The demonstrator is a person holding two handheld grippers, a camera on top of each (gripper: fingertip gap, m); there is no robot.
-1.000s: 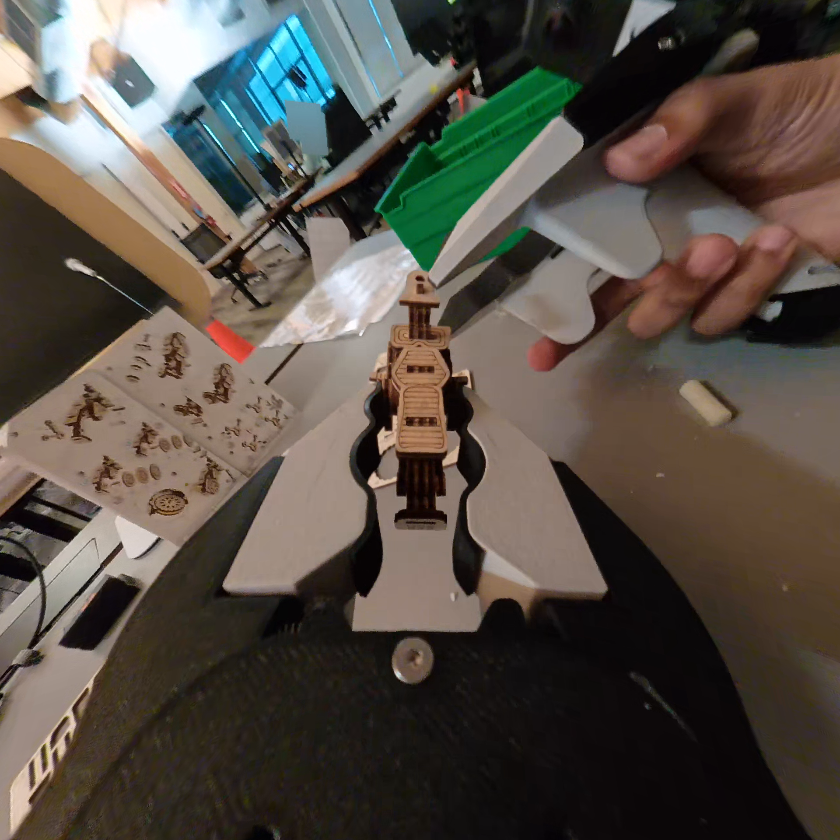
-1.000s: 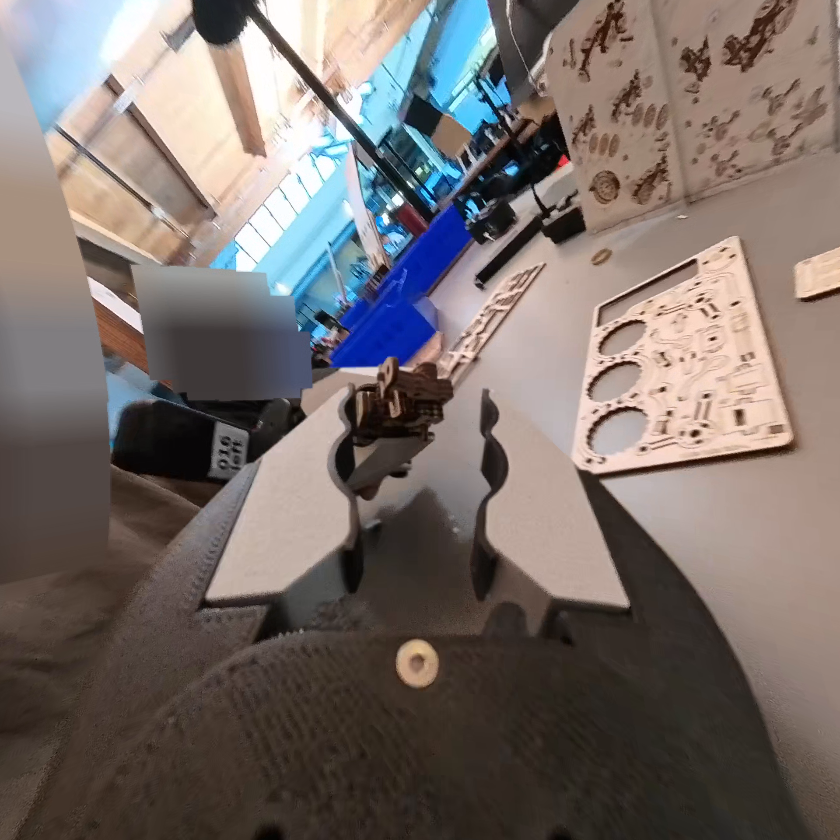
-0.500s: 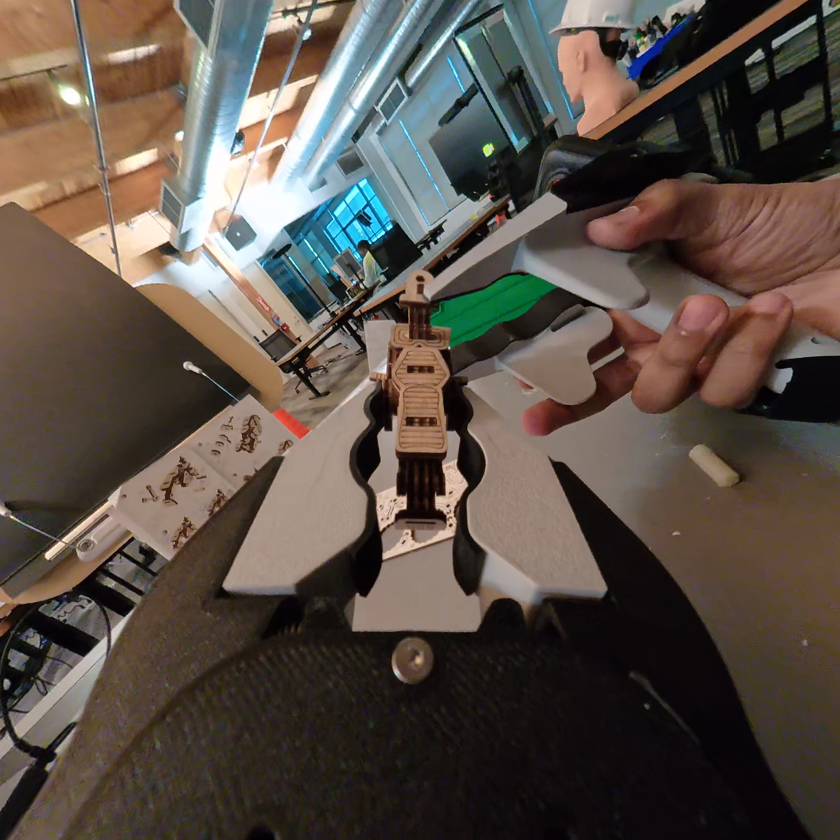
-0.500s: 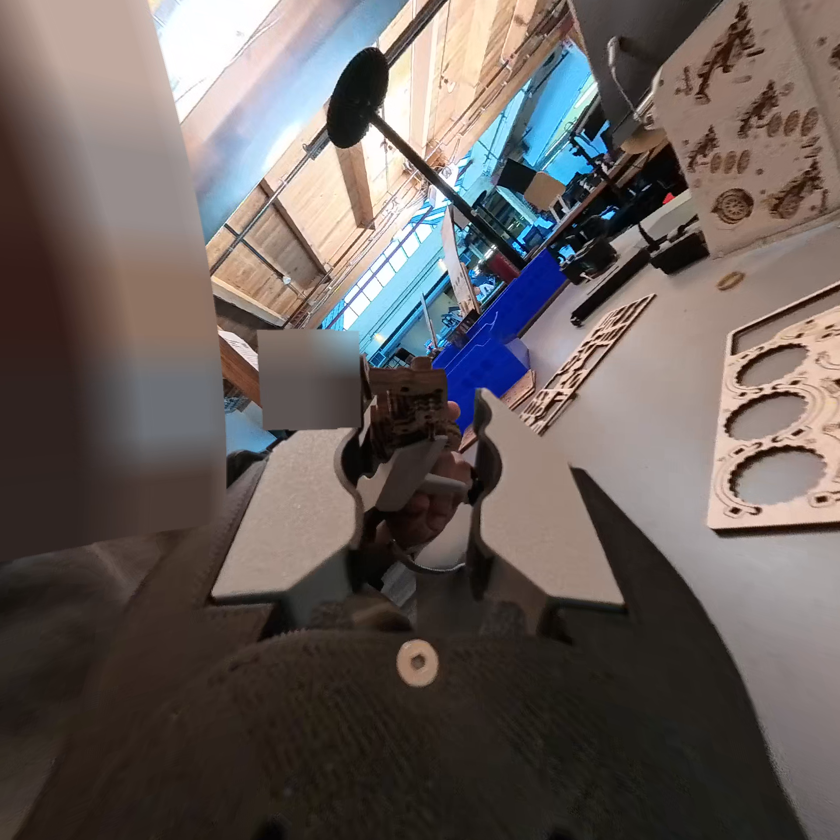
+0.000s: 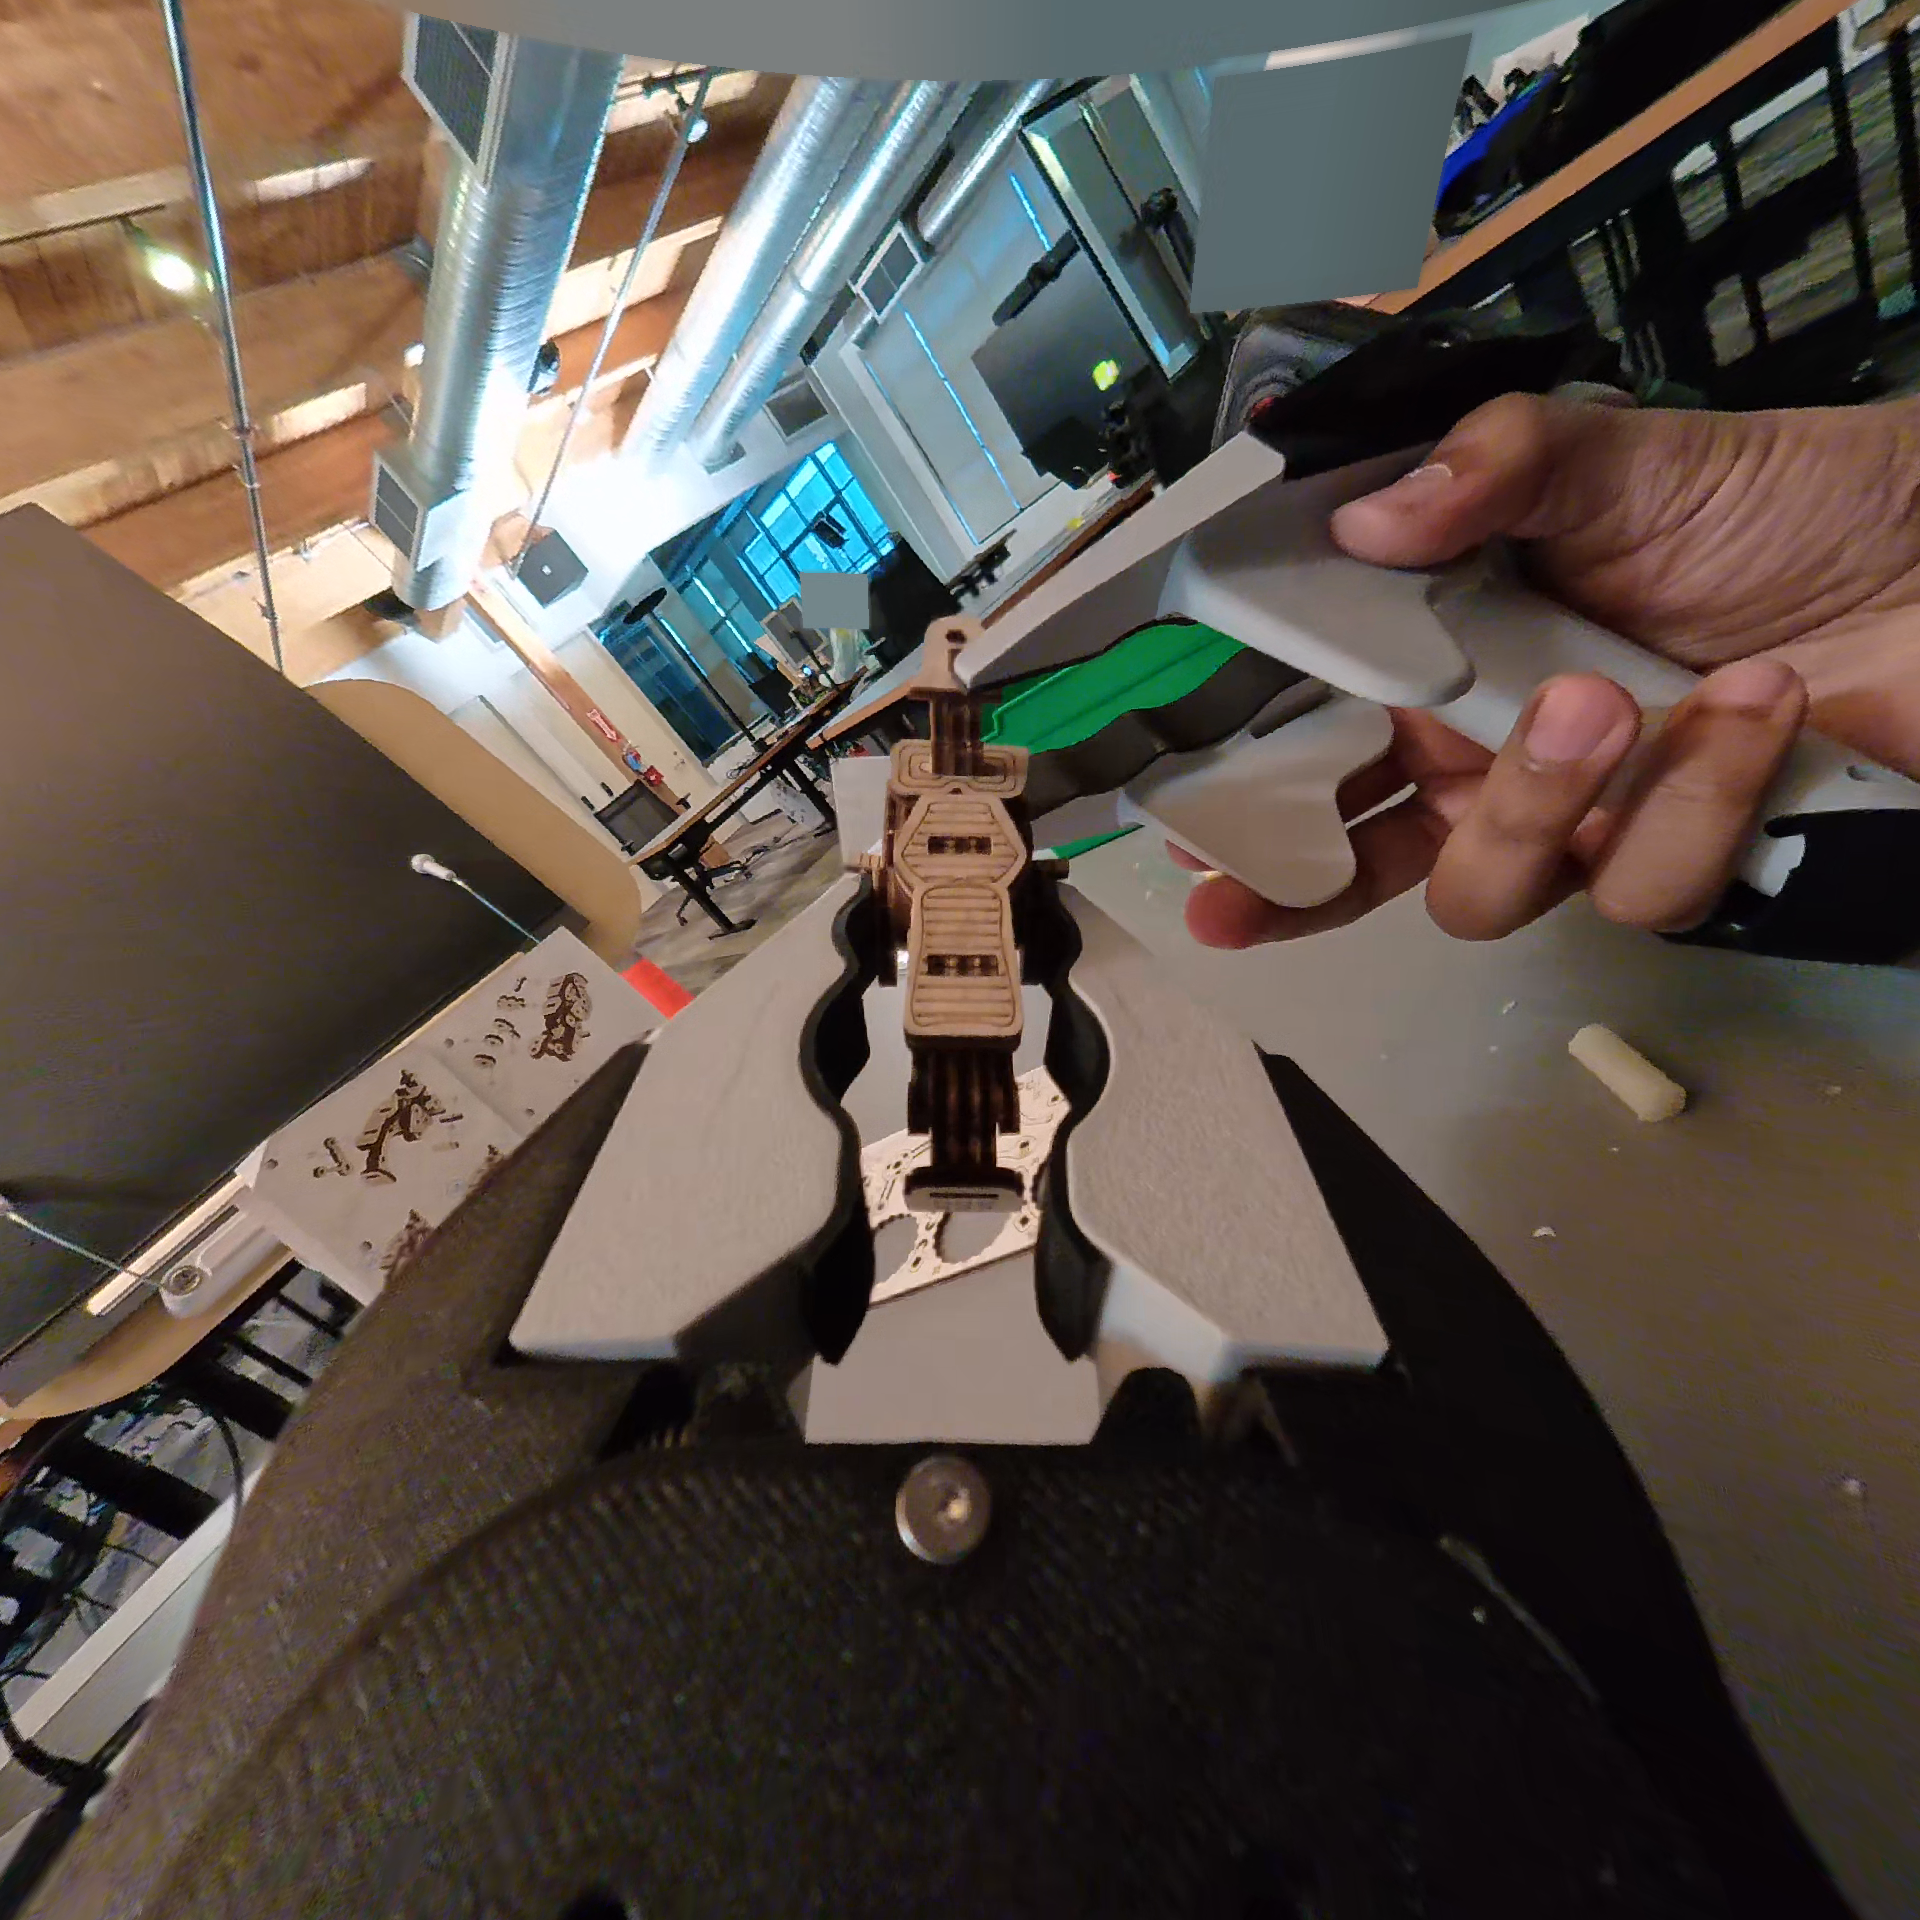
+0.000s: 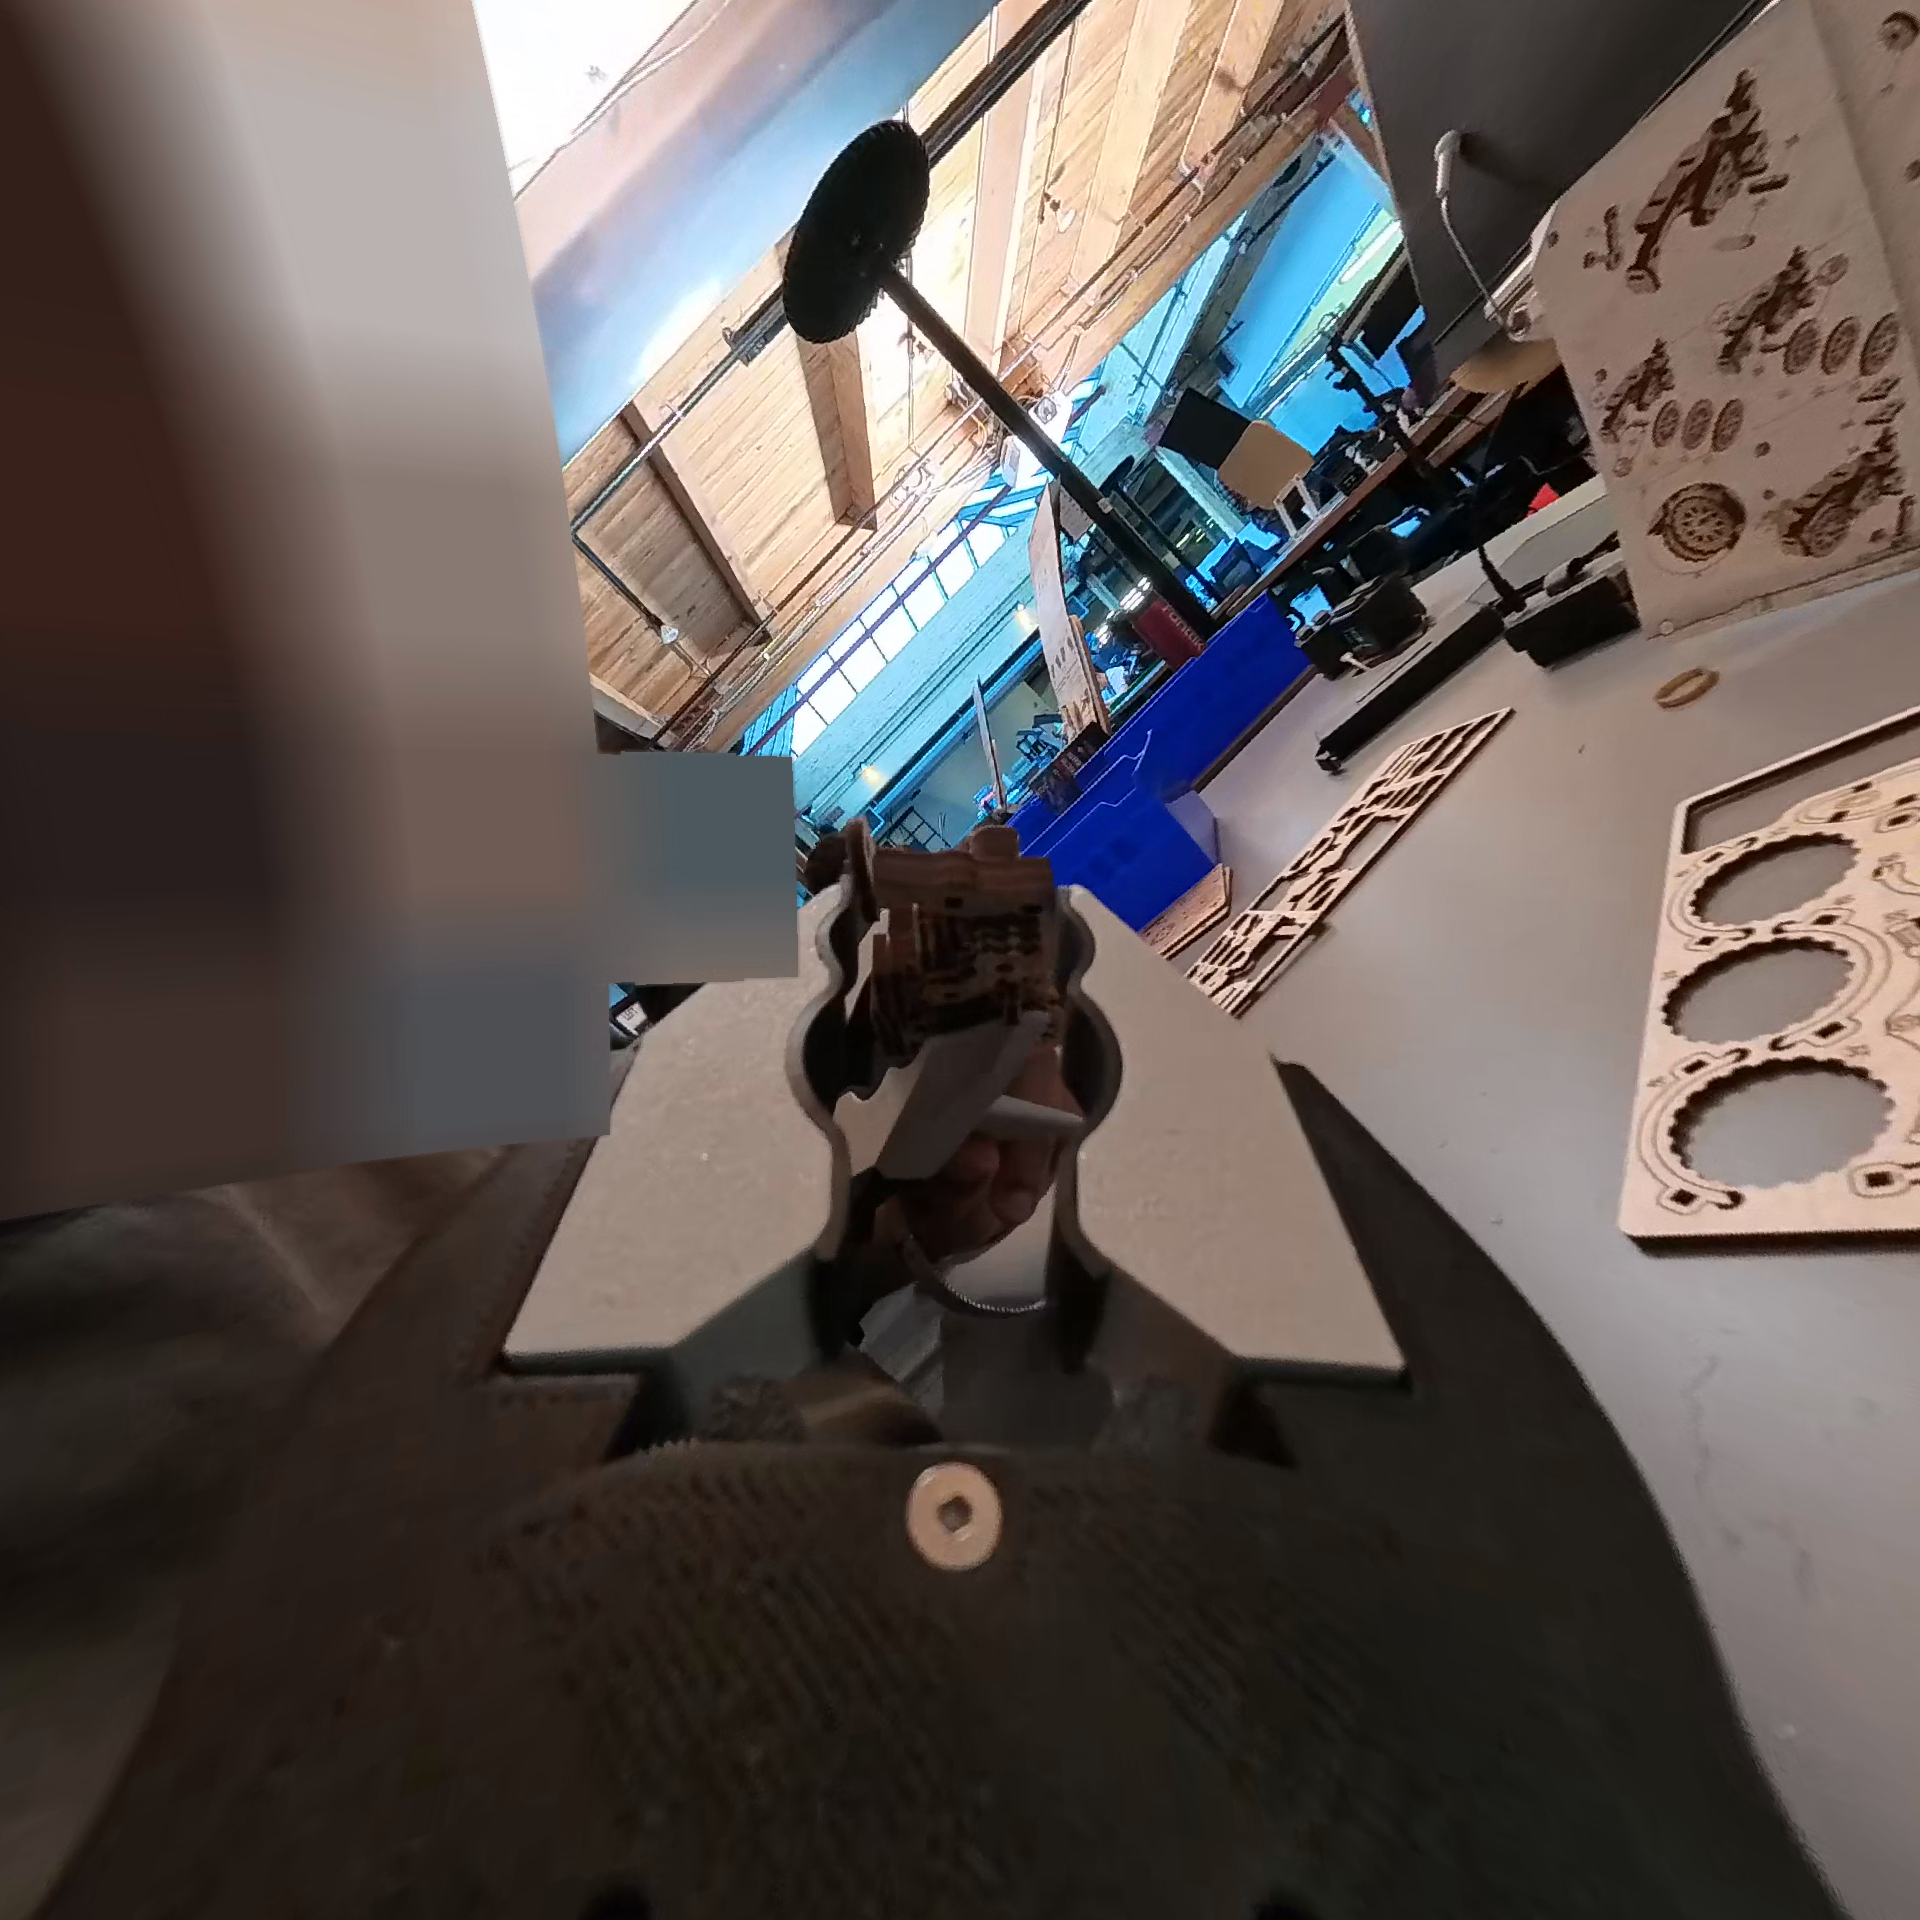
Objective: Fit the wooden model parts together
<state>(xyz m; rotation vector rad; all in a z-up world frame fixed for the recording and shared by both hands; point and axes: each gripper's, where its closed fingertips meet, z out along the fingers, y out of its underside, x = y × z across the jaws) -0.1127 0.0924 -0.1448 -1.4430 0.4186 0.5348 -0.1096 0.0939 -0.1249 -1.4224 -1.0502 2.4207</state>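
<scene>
Here, left gripper (image 5: 958,935): our grey fingers (image 5: 727,1122) pinch the small layered light-brown wooden model (image 5: 958,914) between their scalloped inner edges, its length running along them, held up off the bench.
Model tip: the thin post at its far end touches the upper finger of the right gripper (image 5: 1039,727), which comes in from the right in a person's hand (image 5: 1621,665).
Right gripper (image 6: 961,997): our fingers (image 6: 1174,1122) stand narrowly apart around the same wooden model (image 6: 966,935); we cannot tell whether they press it.
Grey bench (image 5: 1621,1226): a short cream-coloured peg (image 5: 1624,1087) lies by its right edge, with pale crumbs scattered around.
Farther out: a flat plywood sheet with three round cut-outs (image 6: 1787,1029) lies at the right edge, a narrower fretted sheet (image 6: 1351,852) beyond it, both well apart from the grippers.
Behind: an upright pale board printed with brown figures (image 6: 1756,332).
</scene>
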